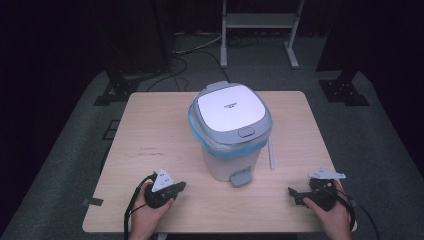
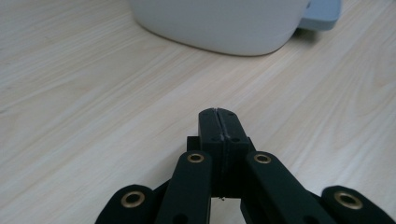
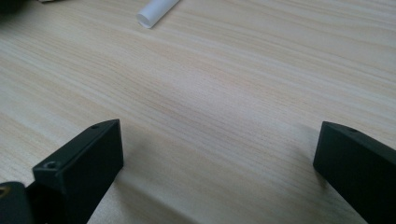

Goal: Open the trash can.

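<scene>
Pedal bin (image 1: 231,131) at table (image 1: 150,130) centre, lid down, pedal (image 1: 241,177) facing person. L gripper (image 1: 176,188) jaws pressed together, empty, near pedal; R gripper (image 1: 295,195) jaws spread, w/ white tube (image 1: 271,156) just beyond. Risk: off-centre push on pedal slides the light bin.

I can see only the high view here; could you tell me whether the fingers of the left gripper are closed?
Observer: Yes. In the left gripper view the left gripper has its fingers pressed flat together, with nothing between them.
Operator: Thank you. And what is it pointing at?
Observer: At the white base of the pedal bin, with bare table between them.
Operator: And the right gripper, please?
Observer: In the right gripper view the right gripper stands wide open over the wood, with nothing between its fingers.
Operator: Is anything ahead of it?
Observer: The open end of a white tube lies farther off.
</scene>
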### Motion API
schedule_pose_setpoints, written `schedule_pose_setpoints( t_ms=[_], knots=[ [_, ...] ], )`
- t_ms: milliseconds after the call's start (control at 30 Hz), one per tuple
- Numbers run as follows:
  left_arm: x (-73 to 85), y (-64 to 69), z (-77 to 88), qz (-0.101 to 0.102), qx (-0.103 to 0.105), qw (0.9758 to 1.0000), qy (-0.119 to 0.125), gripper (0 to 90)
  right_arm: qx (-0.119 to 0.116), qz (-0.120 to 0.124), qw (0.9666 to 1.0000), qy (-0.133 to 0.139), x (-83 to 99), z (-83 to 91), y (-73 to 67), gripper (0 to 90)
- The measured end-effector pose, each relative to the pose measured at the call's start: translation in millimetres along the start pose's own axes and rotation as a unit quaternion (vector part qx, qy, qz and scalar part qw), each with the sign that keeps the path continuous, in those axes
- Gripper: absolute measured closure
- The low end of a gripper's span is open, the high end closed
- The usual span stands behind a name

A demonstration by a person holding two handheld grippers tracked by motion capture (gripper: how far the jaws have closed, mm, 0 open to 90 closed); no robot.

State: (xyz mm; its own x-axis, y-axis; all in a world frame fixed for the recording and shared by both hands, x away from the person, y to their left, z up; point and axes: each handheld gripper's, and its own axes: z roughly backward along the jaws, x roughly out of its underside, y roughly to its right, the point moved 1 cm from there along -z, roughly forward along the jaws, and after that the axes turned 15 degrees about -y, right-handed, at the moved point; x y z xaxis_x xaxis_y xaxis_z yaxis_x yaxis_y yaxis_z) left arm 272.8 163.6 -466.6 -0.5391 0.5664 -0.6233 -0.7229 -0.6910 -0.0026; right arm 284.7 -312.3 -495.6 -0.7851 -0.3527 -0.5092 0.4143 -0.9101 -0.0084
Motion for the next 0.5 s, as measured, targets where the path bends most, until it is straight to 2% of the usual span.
schedule_pose_setpoints(
  t_ms=[200, 500],
  knots=[
    [-11.9, 17.1, -3.9, -0.005, 0.019, 0.9997, 0.017, 90.0, 0.0, 0.0, 1.0, 0.0, 0.0, 0.0, 0.0, 0.3],
    [-32.5, 39.2, -14.5, -0.015, 0.044, 0.9986, 0.026, 90.0, 0.0, 0.0, 1.0, 0.0, 0.0, 0.0, 0.0, 0.4]
  ],
)
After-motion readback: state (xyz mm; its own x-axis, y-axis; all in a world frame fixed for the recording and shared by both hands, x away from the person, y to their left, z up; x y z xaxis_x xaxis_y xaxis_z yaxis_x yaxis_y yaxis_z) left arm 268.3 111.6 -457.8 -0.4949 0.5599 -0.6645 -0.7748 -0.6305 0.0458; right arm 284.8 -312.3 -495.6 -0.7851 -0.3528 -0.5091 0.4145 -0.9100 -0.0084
